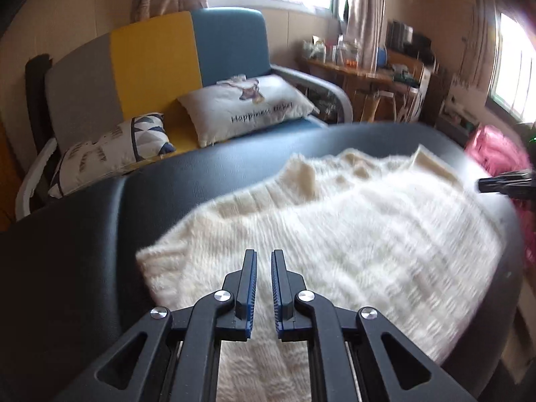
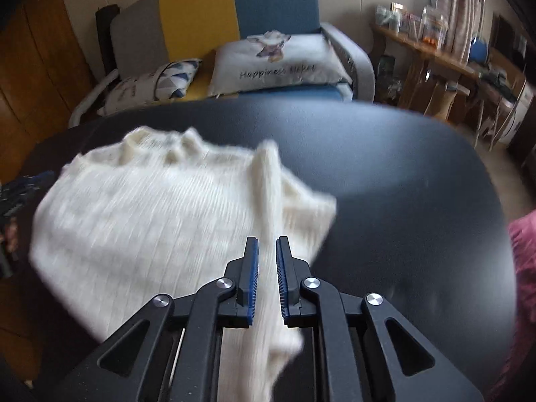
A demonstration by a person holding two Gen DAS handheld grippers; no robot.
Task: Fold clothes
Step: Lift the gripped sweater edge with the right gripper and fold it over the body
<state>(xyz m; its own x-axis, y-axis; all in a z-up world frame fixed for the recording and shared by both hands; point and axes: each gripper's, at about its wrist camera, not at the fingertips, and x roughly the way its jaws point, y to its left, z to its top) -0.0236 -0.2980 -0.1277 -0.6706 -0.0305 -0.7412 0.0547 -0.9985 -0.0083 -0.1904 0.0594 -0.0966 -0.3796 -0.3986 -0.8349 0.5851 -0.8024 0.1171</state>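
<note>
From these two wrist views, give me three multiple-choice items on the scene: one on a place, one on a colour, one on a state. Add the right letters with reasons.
1. Where does the white knit sweater lie?
A. on the dark table
B. on the sofa
C. on the floor

2. What colour is the middle panel of the sofa back?
A. red
B. yellow
C. green

3. How is the sweater lying?
A. rolled into a ball
B. hanging from a hanger
C. spread mostly flat, with rumpled edges

Answers:
1 A, dark tabletop shows around it in both views.
2 B, a yellow strip sits between the grey and blue panels.
3 C, its body lies broad on the table, with bunched edges at the far side.
</note>
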